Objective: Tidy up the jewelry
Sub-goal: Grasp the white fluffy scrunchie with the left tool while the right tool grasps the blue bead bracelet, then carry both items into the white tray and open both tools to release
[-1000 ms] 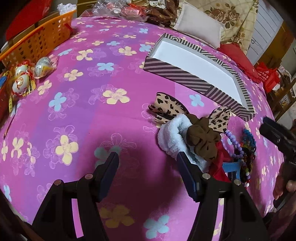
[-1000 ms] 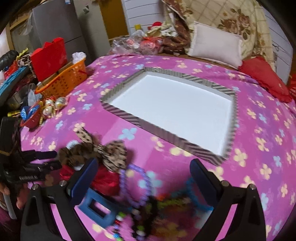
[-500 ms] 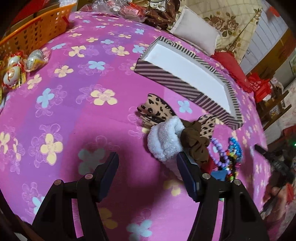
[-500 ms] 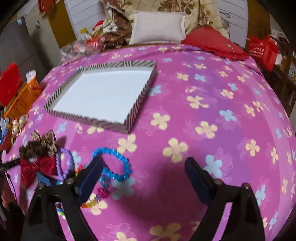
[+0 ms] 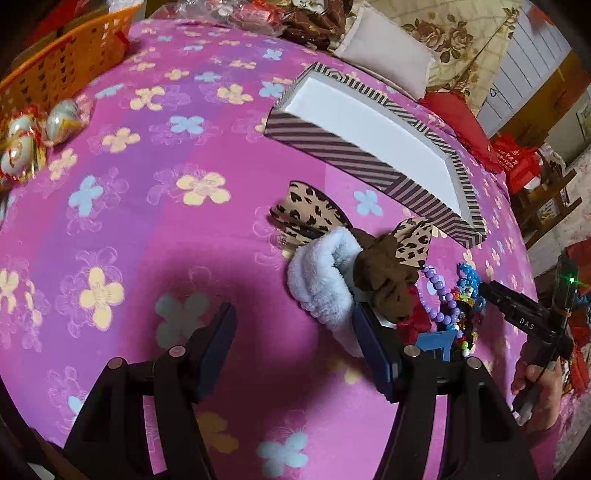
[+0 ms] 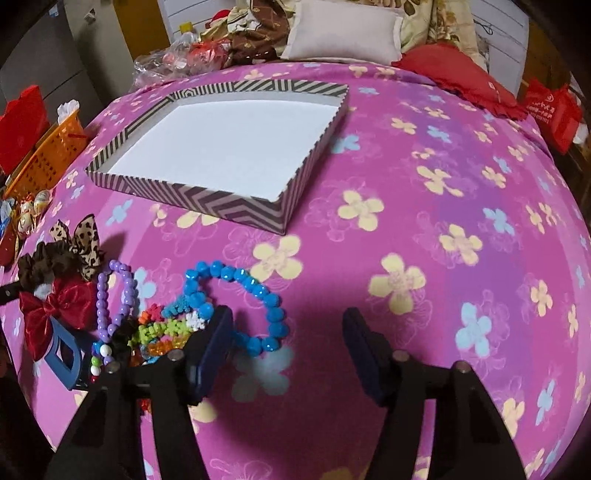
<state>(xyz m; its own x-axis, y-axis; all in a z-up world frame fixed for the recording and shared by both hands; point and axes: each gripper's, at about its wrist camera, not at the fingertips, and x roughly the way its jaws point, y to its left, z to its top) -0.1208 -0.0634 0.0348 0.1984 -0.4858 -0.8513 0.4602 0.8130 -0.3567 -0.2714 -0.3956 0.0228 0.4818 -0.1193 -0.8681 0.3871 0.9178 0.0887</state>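
A striped tray with a white inside (image 6: 207, 192) (image 5: 328, 147) sits on the pink flowered cloth. A pile of accessories lies near it: a blue bead bracelet (image 6: 266, 291), a purple bead bracelet (image 6: 103, 299) (image 5: 439, 291), a red bow (image 6: 59, 302), a leopard bow (image 5: 306, 214), a brown scrunchie (image 5: 388, 280), a white fluffy scrunchie (image 5: 317, 280) and a blue clip (image 6: 66, 354). My left gripper (image 5: 291, 332) is open and empty, its right finger beside the white scrunchie. My right gripper (image 6: 288, 343) is open and empty, its left finger over the blue bracelet's near edge.
An orange basket (image 5: 55, 66) (image 6: 48, 155) and wrapped egg-shaped ornaments (image 5: 33, 125) sit at the cloth's left edge. Pillows (image 6: 343, 33) and a heap of bags (image 6: 184, 59) lie behind the tray. The right gripper's body (image 5: 528, 321) shows in the left wrist view.
My right gripper swung right, then came back down close over the blue bracelet. My left gripper shifted slightly nearer the white scrunchie. Both stayed open.
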